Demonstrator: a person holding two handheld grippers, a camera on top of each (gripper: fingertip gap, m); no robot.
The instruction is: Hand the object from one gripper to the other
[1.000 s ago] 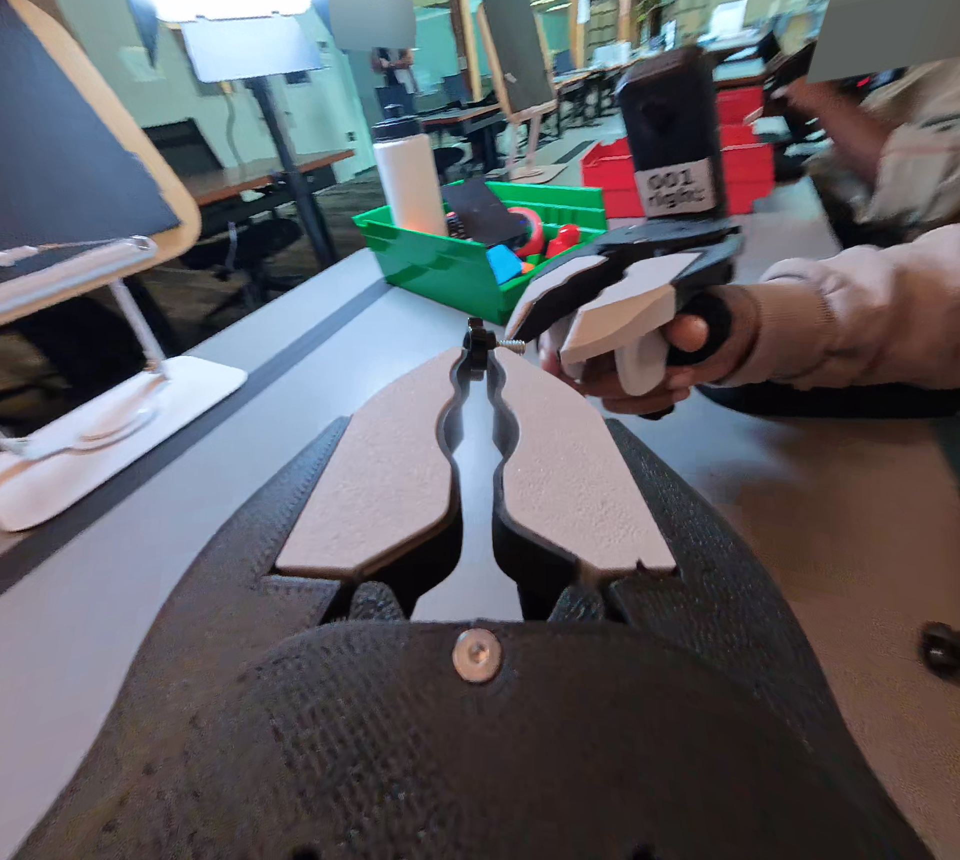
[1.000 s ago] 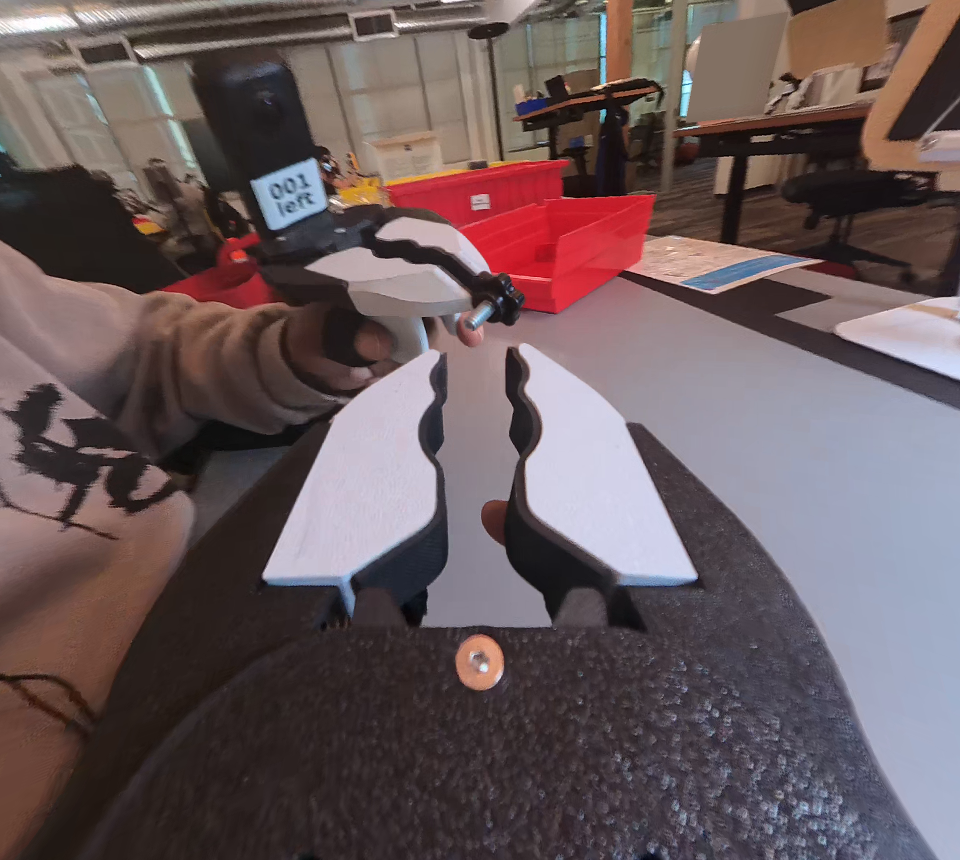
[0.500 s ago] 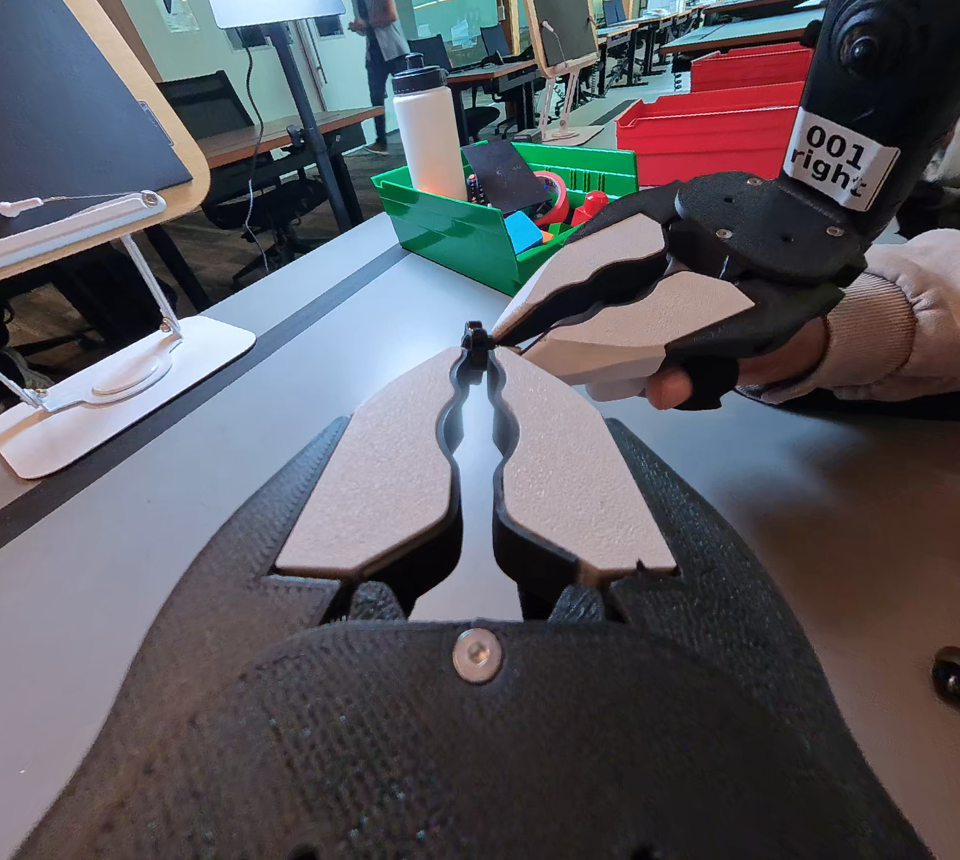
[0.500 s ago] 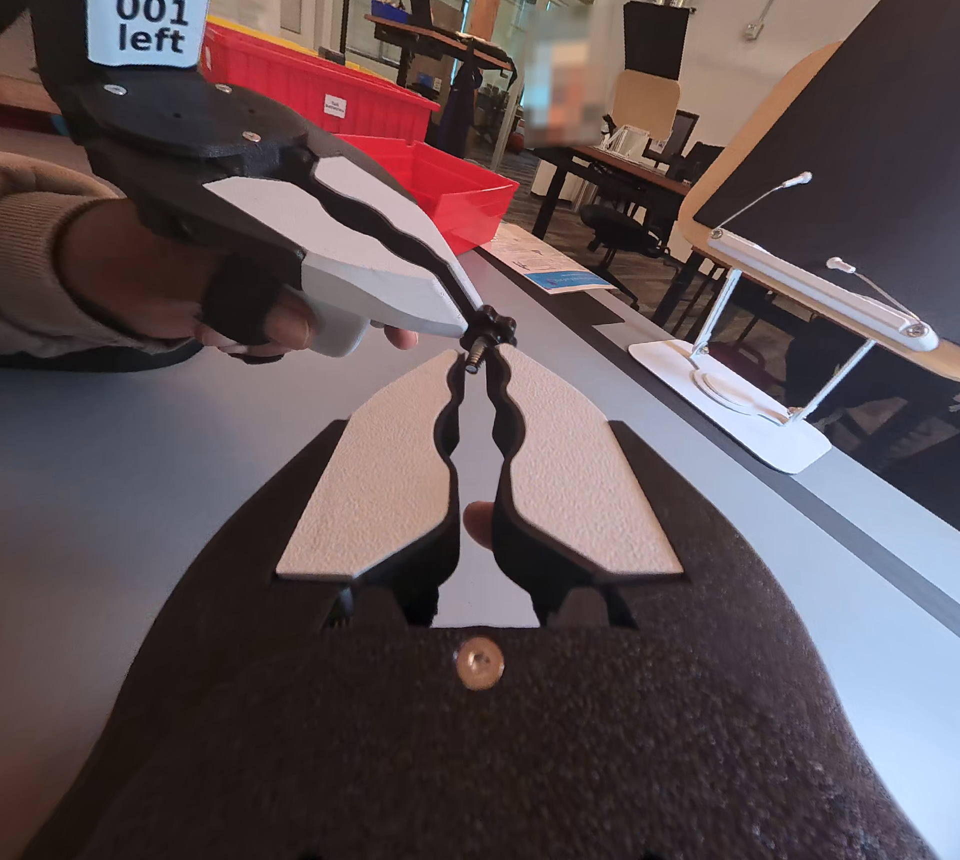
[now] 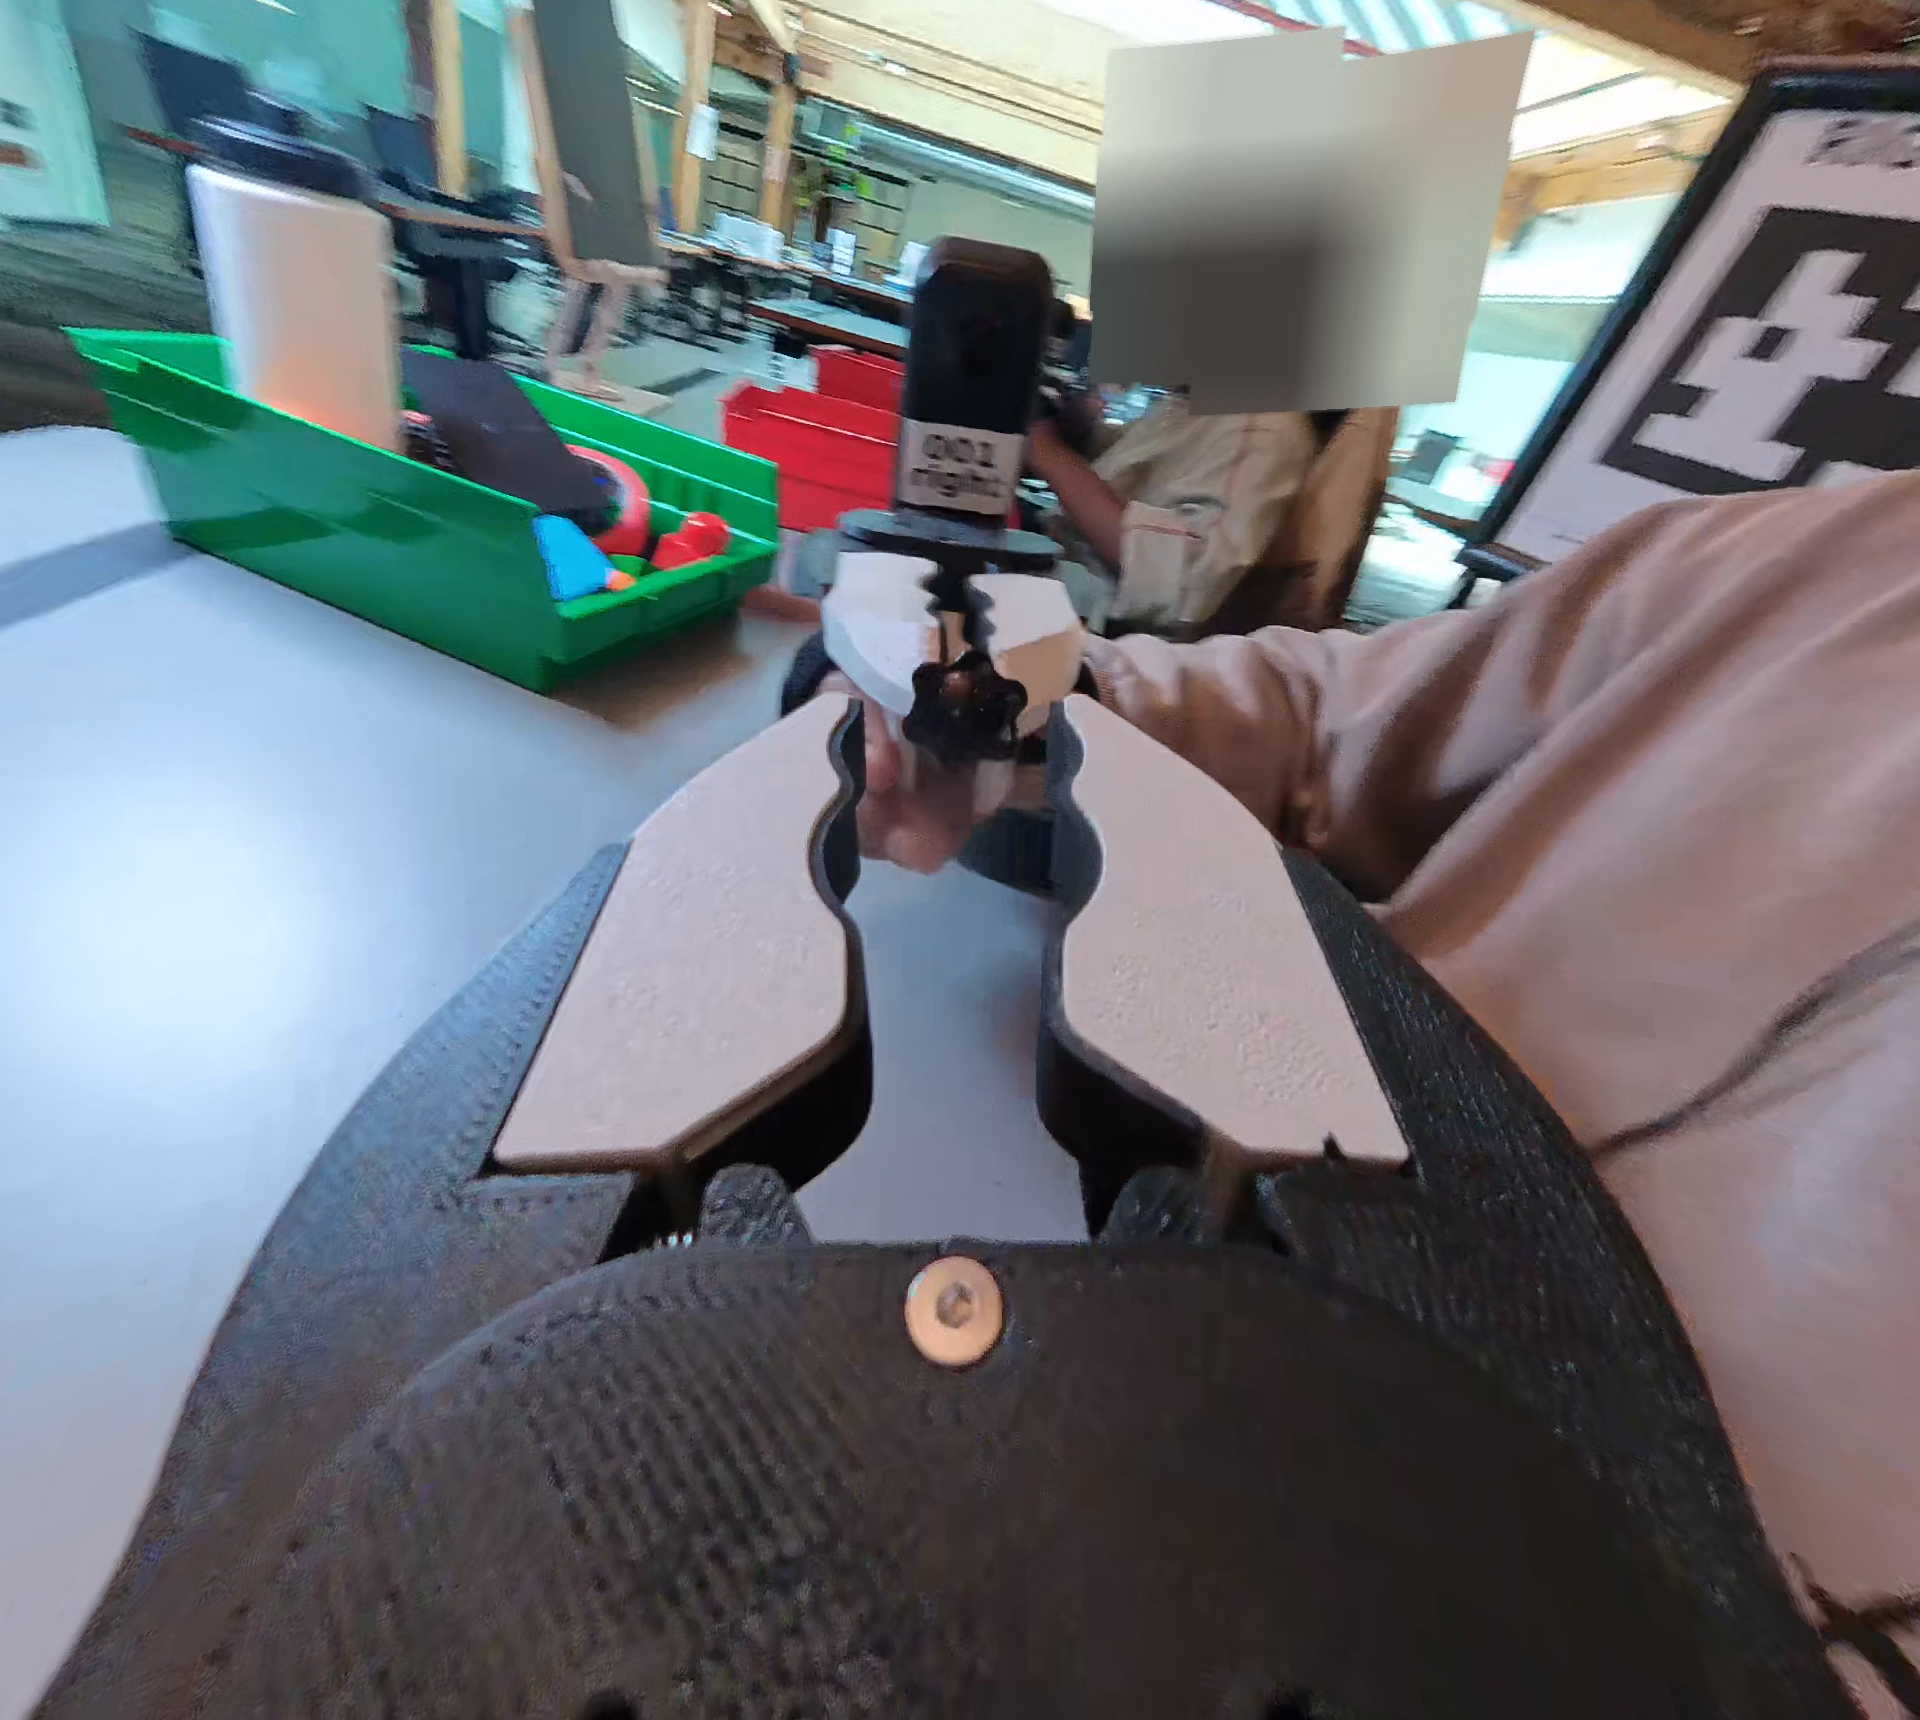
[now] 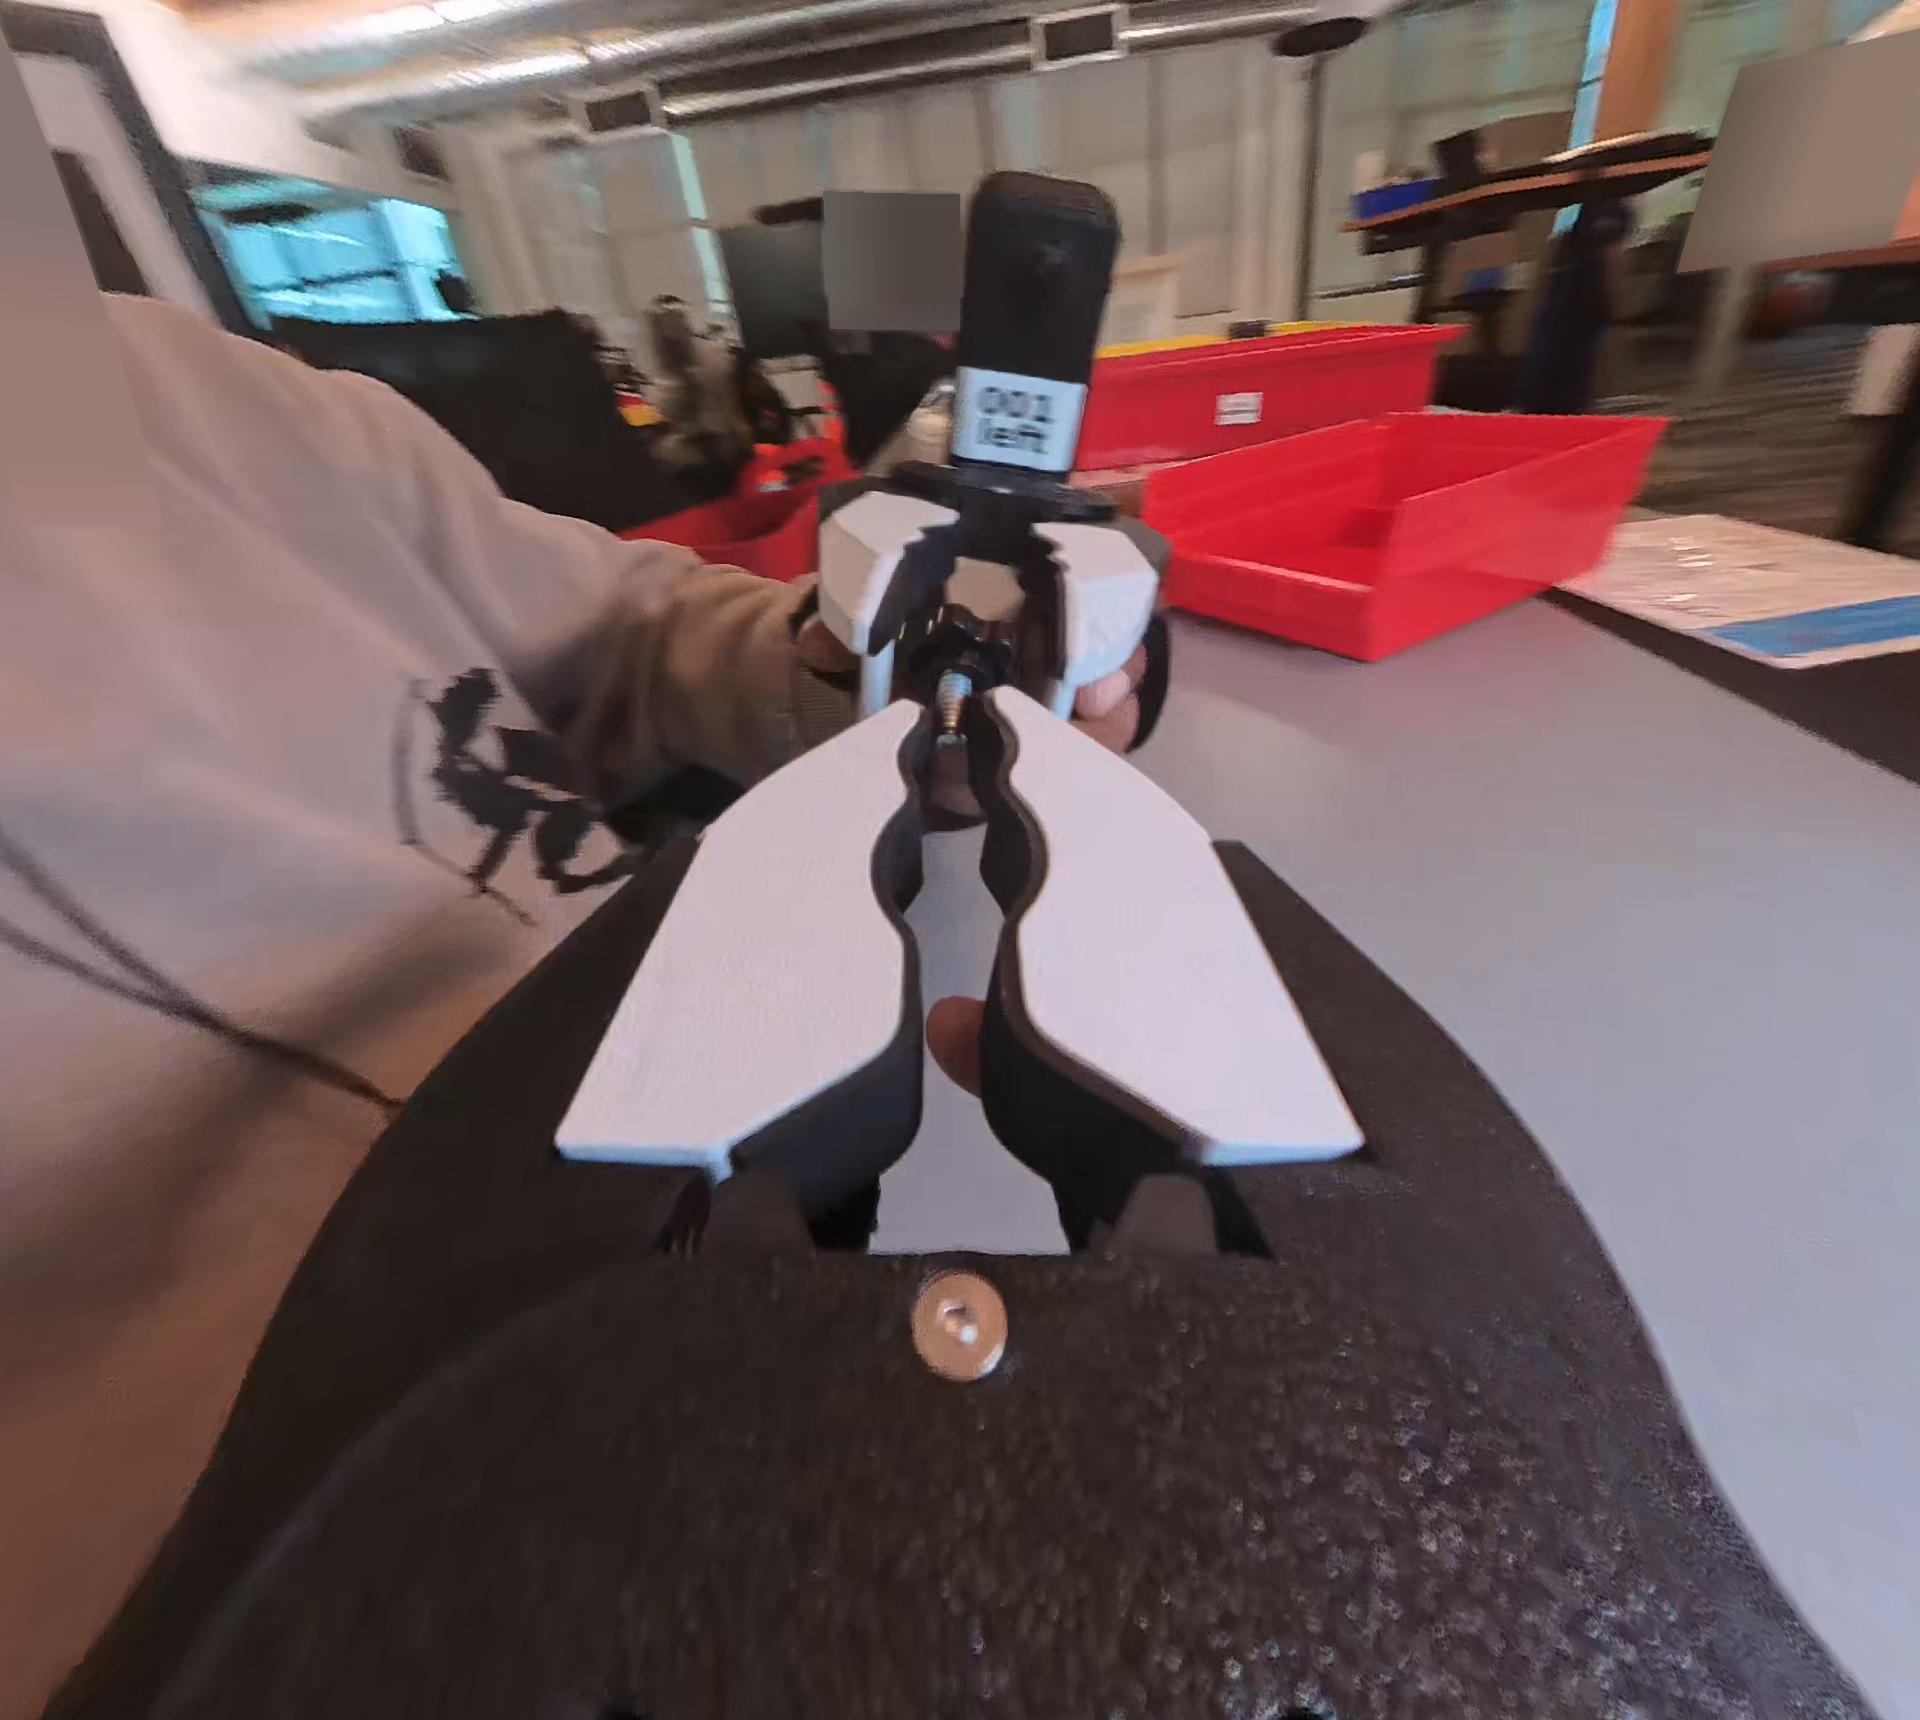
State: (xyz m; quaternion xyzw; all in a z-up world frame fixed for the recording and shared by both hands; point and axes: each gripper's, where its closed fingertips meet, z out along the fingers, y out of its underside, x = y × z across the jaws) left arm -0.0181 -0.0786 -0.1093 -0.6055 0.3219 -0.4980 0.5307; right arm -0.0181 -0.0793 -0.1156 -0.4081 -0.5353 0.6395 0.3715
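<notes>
My right gripper pinches the threaded tip of the knob screw; its long axis runs straight ahead, black knob end between the spread fingers of my left gripper, which grips nothing. Beyond, a green bin holds a white bottle and coloured items; the red bin looks empty.

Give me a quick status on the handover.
Left gripper open, released. Right gripper shut on the thumbscrew by its threaded end. Nothing in the way above the grey table.
</notes>
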